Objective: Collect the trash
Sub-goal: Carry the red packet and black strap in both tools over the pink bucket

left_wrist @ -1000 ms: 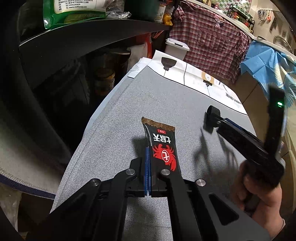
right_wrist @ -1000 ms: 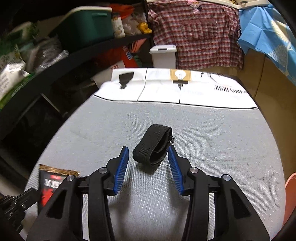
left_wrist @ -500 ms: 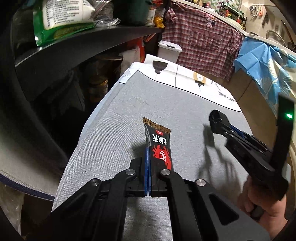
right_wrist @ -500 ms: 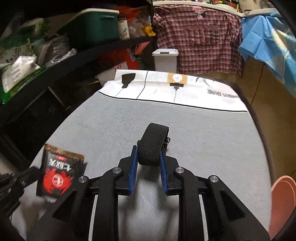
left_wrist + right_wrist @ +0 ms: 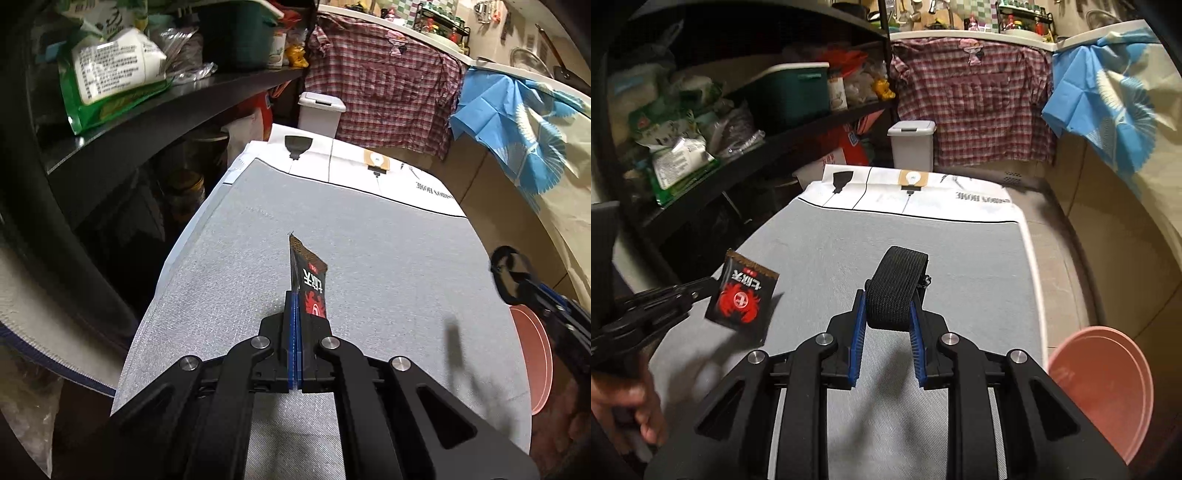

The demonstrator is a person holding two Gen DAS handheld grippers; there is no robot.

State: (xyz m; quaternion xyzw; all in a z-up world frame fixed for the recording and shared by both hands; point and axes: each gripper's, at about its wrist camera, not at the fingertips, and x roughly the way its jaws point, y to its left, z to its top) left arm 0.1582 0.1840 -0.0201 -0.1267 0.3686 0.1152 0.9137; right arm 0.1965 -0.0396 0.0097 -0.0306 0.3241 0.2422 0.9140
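A black snack wrapper (image 5: 309,283) with a red crab print is pinched in my left gripper (image 5: 295,306), which is shut on its lower end and holds it off the grey tabletop (image 5: 369,258). In the right wrist view the same wrapper (image 5: 742,293) hangs at the left from the left gripper (image 5: 701,290). My right gripper (image 5: 888,306) is shut on a black elastic strap loop (image 5: 895,286), also raised above the table. From the left wrist view the strap (image 5: 508,273) and right gripper (image 5: 528,288) show at the right edge.
A pink basin (image 5: 1104,391) sits low at the table's right side. A white lidded bin (image 5: 912,144) stands beyond the far end. Dark shelves (image 5: 166,110) with bags and a green box run along the left. A plaid shirt (image 5: 975,107) hangs behind.
The right gripper closed on the strap and lifted it off the table, moving right. The left gripper raised the wrapper and tilted it on edge.
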